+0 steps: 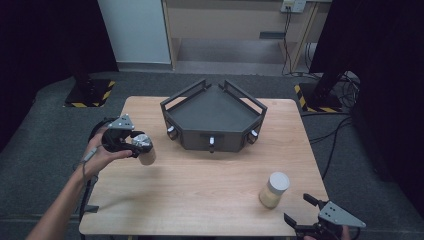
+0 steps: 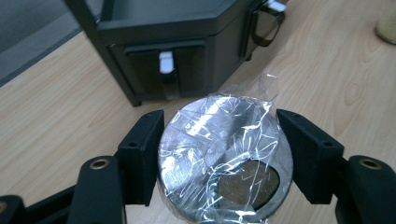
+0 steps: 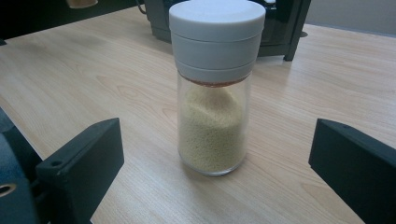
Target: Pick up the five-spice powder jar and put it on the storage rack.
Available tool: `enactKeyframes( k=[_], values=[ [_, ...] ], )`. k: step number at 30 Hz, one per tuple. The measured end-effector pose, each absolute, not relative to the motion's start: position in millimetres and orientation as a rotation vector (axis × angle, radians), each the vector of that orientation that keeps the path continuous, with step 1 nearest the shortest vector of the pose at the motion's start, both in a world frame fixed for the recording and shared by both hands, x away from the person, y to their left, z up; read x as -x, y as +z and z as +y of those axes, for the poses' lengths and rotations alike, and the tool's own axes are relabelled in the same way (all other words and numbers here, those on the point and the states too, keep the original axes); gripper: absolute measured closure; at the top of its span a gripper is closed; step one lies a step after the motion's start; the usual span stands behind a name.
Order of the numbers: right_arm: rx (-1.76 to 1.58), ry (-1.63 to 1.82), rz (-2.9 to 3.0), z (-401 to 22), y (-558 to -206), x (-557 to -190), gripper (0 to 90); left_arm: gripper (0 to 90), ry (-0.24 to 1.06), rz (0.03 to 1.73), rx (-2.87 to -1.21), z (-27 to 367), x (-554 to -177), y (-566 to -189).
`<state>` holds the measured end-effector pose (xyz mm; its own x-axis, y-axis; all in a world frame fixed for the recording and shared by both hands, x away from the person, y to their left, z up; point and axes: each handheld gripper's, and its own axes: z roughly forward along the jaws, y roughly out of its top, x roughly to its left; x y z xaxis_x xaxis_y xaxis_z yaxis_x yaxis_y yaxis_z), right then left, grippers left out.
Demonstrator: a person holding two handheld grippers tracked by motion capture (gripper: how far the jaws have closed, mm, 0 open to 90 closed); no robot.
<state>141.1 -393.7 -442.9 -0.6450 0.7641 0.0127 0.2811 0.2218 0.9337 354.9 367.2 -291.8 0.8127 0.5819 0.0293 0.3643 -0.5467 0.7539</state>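
The left gripper [image 1: 136, 145] is clamped on a foil-topped jar [image 2: 224, 161], holding it above the table [image 1: 200, 190] in front of the dark tray [image 1: 212, 117]. The right gripper [image 1: 300, 210] stands with its jaws apart just behind a white-capped jar [image 3: 214, 88] of yellow grains, upright near the table's front right.

light: dim room, table [image 1: 200, 185] evenly lit | glare: plastic wrap [image 2: 233, 135] | focus: soft, grainy
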Motion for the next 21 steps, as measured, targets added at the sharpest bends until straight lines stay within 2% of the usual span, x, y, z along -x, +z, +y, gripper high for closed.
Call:
enactKeyframes(
  k=[8, 21],
  values=[
    [-0.956, 1.416, 2.051, -393, -443, -142, 3.9, 33.9, 0.325, 0.576, -2.239, 350, -364, -277],
    [-0.958, 1.418, 2.053, -393, -443, -143, 3.9, 33.9, 0.292, 0.486, -2.261, 322, -381, -250]
  ],
)
